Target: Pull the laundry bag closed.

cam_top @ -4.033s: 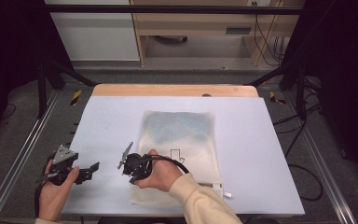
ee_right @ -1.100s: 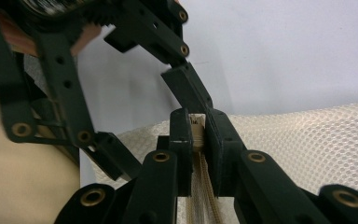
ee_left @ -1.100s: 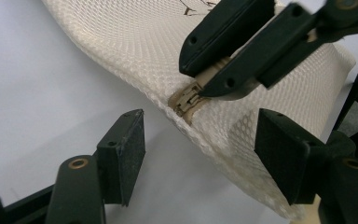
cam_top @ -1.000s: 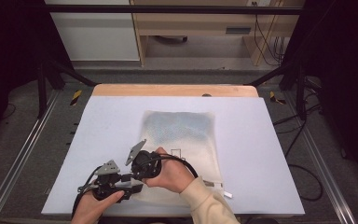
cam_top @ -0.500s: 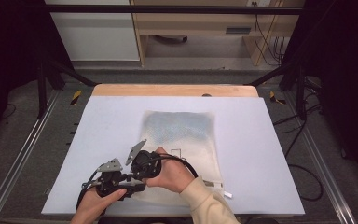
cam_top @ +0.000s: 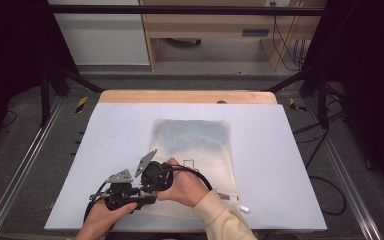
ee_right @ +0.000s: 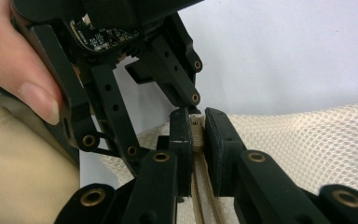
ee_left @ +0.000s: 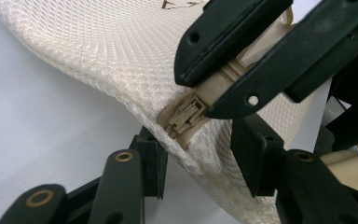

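We've got the mesh bag (cam_top: pixel 195 150) flat on the white table (cam_top: pixel 280 150), long axis running away from us, near corner under both hands at the table's front edge.

Right gripper (ee_right: pixel 196 135): jaws clamped on the beige zipper end (ee_right: pixel 196 127) at the bag's corner. The zipper tape (ee_right: pixel 204 196) runs down between its jaws and is cut off at the frame bottom. From the left gripper view the same clamp shows as two black jaws pinching the zipper slider (ee_left: pixel 186 116); the part inside the jaws is hidden.

Left gripper (ee_left: pixel 198 158): jaws part open and they have just been closing. The bag's corner edge sits between them; we can't tell if the pads touch the mesh, since the fabric covers the inner faces.

In the high view both grippers sit just beside each other and their tips are hidden under the bodies and hands. The bag's near edge is covered by the right hand (cam_top: pixel 187 187) and its beige sleeve (cam_top: pixel 225 220). The small mark printed on the bag (cam_top: pixel 191 164) is too small to read.
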A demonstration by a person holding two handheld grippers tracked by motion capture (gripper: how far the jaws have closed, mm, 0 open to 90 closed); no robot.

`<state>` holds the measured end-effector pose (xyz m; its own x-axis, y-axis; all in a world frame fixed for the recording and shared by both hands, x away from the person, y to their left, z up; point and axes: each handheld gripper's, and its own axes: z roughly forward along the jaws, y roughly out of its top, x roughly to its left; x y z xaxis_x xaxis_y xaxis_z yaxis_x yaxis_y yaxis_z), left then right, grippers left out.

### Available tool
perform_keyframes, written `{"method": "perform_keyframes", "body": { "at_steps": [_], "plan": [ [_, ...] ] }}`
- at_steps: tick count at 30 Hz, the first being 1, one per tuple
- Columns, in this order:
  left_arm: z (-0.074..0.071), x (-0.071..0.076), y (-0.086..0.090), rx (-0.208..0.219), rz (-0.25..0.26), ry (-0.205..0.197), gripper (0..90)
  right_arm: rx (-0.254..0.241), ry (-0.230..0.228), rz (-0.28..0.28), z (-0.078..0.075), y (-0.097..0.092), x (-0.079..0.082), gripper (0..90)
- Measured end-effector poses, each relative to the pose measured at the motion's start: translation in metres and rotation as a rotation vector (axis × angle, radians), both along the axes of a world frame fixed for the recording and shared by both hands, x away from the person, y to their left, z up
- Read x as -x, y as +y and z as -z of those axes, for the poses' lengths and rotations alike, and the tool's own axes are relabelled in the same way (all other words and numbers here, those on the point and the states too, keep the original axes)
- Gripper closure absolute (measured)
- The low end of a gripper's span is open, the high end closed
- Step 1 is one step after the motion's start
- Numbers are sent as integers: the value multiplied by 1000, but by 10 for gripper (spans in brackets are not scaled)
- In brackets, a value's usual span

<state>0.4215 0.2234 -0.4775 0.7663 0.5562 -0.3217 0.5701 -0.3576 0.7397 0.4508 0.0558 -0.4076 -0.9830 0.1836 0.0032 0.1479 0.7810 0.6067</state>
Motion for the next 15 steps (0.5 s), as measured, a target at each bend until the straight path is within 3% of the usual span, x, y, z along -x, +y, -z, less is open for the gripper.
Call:
{"method": "perform_keyframes", "body": {
  "at_steps": [15],
  "plan": [
    [2,-5,-4,-17,24,-4,688,-4,1,7,0,-2,-1,819]
  ]
}}
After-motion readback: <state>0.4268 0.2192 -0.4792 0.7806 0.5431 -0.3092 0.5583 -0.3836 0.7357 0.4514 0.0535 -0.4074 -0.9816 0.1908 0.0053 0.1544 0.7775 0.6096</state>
